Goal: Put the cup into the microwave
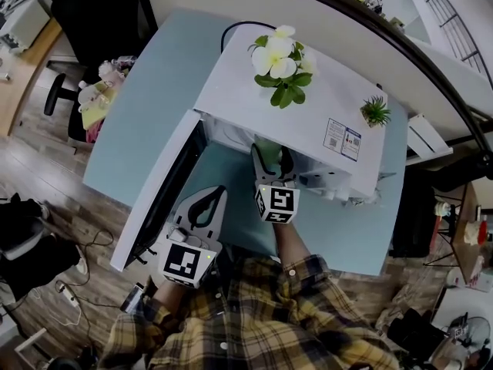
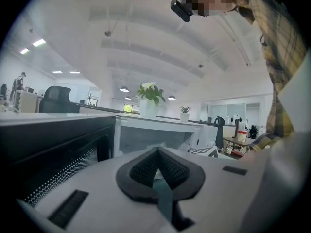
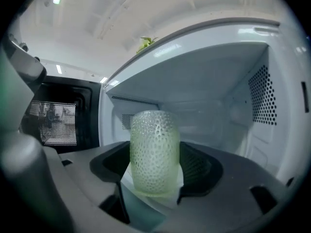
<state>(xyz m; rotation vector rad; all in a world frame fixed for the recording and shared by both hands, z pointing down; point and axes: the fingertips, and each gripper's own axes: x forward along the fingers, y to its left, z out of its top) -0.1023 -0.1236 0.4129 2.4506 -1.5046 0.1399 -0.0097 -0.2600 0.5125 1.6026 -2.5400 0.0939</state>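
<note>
Gripping cup (image 3: 154, 149), right tool (image 3: 155, 166) at microwave (image 3: 228, 72) opening

a: how's the light on your feeds?

b: my head view is bright and even, with hardly a shadow. only the microwave (image 1: 308, 106) door (image 1: 169, 183) reads near black. straight lines bow towards the edges.

a: and the gripper views?

b: above the left gripper (image 2: 157, 154) the ceiling lights (image 2: 39, 42) glare as small strips and the ceiling washes out pale. the gripper's near body is soft. between the jaws of the right gripper (image 3: 154, 164) the cup (image 3: 154, 152) is fairly sharp and glows pale green. the cavity wall (image 3: 218, 115) beyond it is lit white and hazy. left of that gripper there's a blurred smear. both views have black corners.
</note>
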